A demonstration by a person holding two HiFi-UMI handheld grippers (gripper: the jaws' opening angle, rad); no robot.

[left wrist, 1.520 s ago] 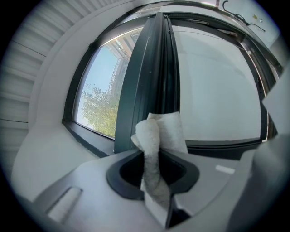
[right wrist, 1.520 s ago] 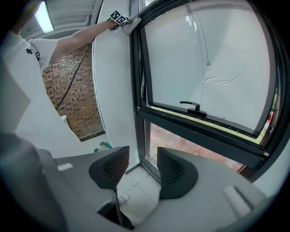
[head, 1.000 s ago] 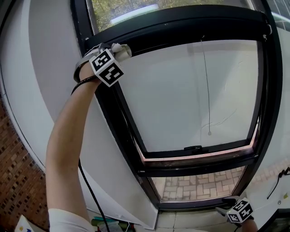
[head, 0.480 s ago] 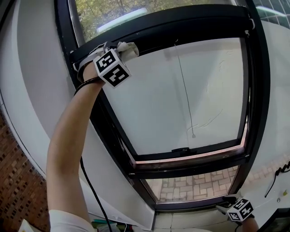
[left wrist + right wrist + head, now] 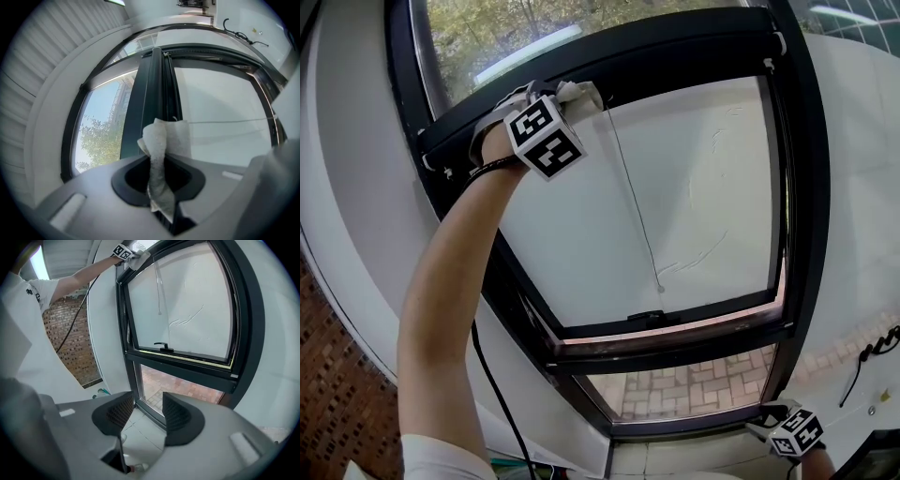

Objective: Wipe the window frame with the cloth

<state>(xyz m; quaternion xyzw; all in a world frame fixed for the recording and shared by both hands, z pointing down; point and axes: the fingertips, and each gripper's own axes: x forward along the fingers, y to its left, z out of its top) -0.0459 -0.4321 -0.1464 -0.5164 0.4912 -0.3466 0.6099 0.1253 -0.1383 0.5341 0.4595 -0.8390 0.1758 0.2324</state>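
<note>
The black window frame [image 5: 694, 47] fills the head view, and its top bar runs across the upper part. My left gripper [image 5: 558, 101] is raised to that bar and is shut on a white cloth [image 5: 581, 92], which presses against the bar's lower edge. In the left gripper view the cloth [image 5: 165, 140] is pinched between the jaws, with the frame bar [image 5: 151, 89] right behind it. My right gripper [image 5: 778, 433] hangs low at the bottom right. In its own view the right gripper [image 5: 143, 411] is open and holds nothing.
A thin pull cord [image 5: 633, 192] hangs down the white pane, ending in a bead. A black handle [image 5: 649, 317] sits on the sash's lower bar. A brick wall [image 5: 337, 375] is at the left. A black cable [image 5: 492, 384] trails along the raised arm.
My left gripper has slid to the right along the top bar with the cloth in it. The right gripper stays low at the bottom right.
</note>
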